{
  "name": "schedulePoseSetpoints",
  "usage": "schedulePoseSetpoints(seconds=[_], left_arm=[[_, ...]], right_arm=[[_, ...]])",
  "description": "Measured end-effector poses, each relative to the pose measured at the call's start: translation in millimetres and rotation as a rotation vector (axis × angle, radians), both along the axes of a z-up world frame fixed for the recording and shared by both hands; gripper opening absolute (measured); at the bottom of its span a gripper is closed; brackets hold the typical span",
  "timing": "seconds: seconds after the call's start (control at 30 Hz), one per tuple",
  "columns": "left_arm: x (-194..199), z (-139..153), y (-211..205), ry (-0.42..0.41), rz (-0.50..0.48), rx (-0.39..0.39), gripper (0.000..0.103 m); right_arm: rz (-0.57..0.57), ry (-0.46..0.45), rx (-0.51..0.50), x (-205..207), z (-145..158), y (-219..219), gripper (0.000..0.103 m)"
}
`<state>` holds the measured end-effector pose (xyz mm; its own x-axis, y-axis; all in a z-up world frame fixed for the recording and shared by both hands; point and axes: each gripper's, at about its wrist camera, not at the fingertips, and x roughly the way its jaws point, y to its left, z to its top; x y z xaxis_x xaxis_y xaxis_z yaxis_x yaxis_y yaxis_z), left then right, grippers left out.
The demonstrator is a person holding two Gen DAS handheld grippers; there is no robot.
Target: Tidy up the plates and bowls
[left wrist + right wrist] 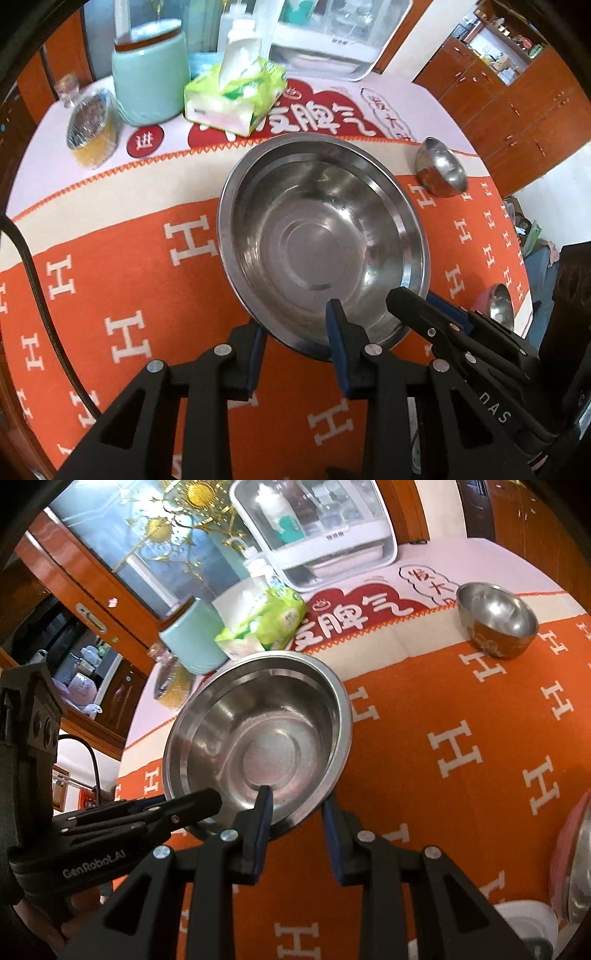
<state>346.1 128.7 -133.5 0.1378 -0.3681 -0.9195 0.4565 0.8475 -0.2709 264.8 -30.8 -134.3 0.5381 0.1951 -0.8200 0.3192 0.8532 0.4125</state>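
Both tongs sit at the near rim of the large steel bowl [321, 240] on the orange cloth [129, 266].

Left wrist view: my left gripper [297, 328] is spread, one pad outside the rim, one inside; my right gripper [417, 306] reaches the rim from the right. A small steel bowl [441, 170] stands well apart. Right wrist view: my right gripper [297, 806] is spread astride the bowl's [258, 731] rim, not pinching it.
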Motion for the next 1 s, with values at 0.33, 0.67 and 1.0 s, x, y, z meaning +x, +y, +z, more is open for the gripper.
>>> schedulePoseSetpoints(seconds=[0.33,0.67,1.0], left_arm=[[-51.8,40.7,19.2,-0.083,0.017,-0.033,0.03],[-112.6,60.6,38.3,-0.121,0.081,-0.039,0.031],[-172.4,63.9,57.7,-0.093,0.195,-0.048,0.031]], right_arm=[[0.014,-0.09,-0.02,-47.1,37.2,12.8,0.027],[0.09,-0.135,-0.031,-90.9,54.3,26.0,0.027],[0.207,-0.123,-0.033,-132.0,61.4,34.8,0.027]])
